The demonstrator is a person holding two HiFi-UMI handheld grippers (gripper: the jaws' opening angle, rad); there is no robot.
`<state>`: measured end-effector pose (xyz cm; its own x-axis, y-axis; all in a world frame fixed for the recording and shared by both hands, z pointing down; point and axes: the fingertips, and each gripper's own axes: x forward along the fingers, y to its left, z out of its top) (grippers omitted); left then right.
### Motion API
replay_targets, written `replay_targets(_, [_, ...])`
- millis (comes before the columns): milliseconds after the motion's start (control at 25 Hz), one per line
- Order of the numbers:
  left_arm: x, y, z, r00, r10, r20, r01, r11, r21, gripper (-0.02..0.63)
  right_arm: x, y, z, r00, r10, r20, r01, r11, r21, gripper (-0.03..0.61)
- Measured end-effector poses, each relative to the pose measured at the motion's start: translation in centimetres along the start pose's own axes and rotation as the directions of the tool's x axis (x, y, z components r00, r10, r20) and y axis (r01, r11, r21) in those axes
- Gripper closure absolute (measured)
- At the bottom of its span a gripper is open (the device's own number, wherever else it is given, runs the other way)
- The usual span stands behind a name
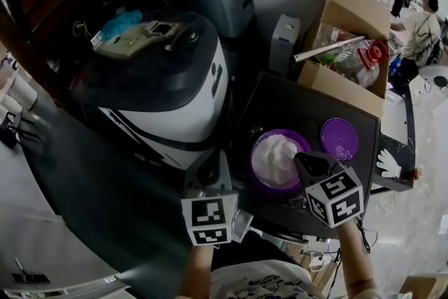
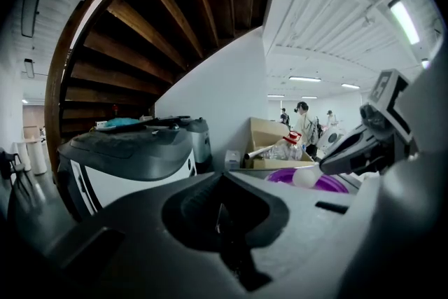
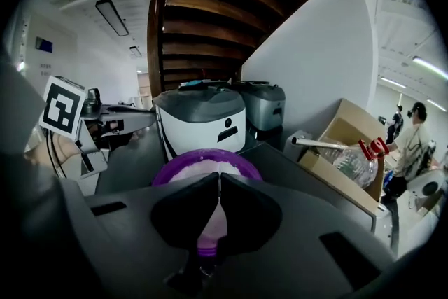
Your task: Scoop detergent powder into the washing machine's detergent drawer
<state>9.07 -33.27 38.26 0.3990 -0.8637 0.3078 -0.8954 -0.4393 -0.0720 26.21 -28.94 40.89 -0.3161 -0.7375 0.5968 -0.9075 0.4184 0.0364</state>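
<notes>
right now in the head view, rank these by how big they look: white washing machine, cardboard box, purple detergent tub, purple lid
1. white washing machine
2. cardboard box
3. purple detergent tub
4. purple lid
The box sits farther from the camera, so this ranks looks only.

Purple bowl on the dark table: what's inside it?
A heap of white powder fills the purple bowl. The right gripper, jaws shut on what looks like a pale scoop, covers the heap's right edge. The bowl's bottom is buried and cannot be seen.
</notes>
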Motion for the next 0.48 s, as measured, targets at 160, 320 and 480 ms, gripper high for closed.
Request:
replay_targets(160, [0.3, -0.3, -0.5, 1.000, -0.008, -0.017, 0.008, 1.000, 0.006, 0.612, 0.5, 0.2, -0.5, 0.997, 0.044, -0.067, -0.048, 0.998, -0.051, 0.558])
replay_targets(320, [0.5, -0.7, -1.0, 0.999, -0.034, -0.033, 0.034, 0.999, 0.016, 0.612, 0.6, 0.4, -1.2, 0.988, 0.077, -0.133, -0.088, 0.993, -0.080, 0.558])
replay_targets(480, [0.6, -0.9, -1.3, 0.997, -0.057, -0.050, 0.058, 0.998, 0.023, 0.612, 0.6, 0.6, -1.9, 0.976, 0.100, -0.192, -0.115, 0.991, -0.070, 0.558])
